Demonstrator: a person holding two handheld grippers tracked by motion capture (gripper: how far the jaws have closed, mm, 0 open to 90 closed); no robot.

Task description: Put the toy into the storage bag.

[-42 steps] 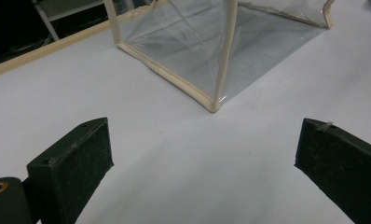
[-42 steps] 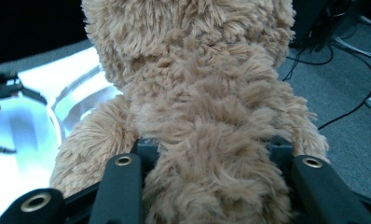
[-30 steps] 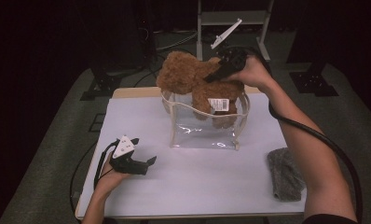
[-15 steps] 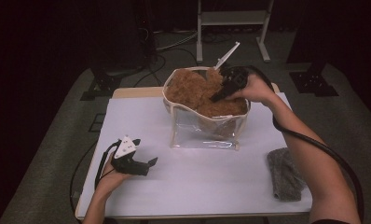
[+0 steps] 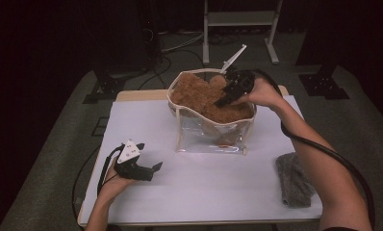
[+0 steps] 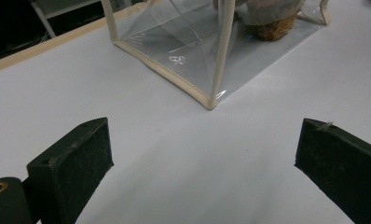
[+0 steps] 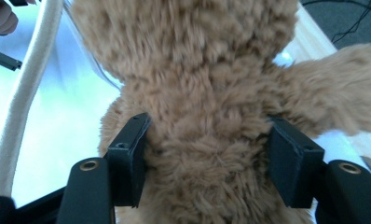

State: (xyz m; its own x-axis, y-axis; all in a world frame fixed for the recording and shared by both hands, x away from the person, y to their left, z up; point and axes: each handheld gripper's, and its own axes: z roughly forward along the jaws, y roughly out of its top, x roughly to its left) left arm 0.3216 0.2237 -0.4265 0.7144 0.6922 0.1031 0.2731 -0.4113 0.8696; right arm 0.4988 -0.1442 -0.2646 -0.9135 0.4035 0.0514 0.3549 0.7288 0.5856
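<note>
One stuffed bear, lowered into the clear bag and being let go.

You had the fuzzy brown bear (image 7: 207, 107) sunk into the see-through plastic bag (image 5: 211, 137) standing at the far middle of the white tabletop (image 5: 204, 187), its plush bulging above the cream-piped rim. Your right gripper (image 5: 226, 96) sat over the bag mouth with its jaws just opening; the black pads (image 7: 130, 161) flanked the bear's shaggy middle, at most grazing the fur rather than squeezing it. Your left gripper (image 5: 148, 168) rested spread and empty on the tabletop, near the bag's stiff corner seam. The step looked like the release; next, you would likely need to lift the right gripper straight up without snagging fur. A grey knitted cloth (image 5: 293, 180) lay well apart at the right.
</note>
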